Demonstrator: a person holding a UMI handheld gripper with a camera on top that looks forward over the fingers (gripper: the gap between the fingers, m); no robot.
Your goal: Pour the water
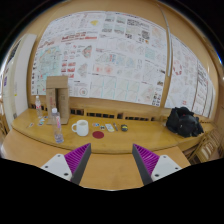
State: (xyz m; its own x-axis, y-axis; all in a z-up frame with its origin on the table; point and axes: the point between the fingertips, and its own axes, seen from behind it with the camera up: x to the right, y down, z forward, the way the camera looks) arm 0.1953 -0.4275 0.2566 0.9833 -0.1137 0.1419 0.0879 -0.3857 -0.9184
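Observation:
A clear plastic water bottle [57, 128] stands upright on the wooden table [120, 140], ahead of my left finger. A white mug [81, 127] stands to its right, and a small red coaster or lid [98, 133] lies beside the mug. My gripper [112, 160] is open and empty above the table's near part, with purple pads [77, 160] spread wide. Nothing is between the fingers. The bottle and mug lie well beyond the fingertips.
A cardboard box [57, 97] and a second clear bottle [41, 110] stand at the table's far left. Small jars [117, 127] sit mid-table. A black bag [184, 121] rests at the right. Paper sheets cover the wall [110, 50] behind. Chair backs [95, 113] line the far side.

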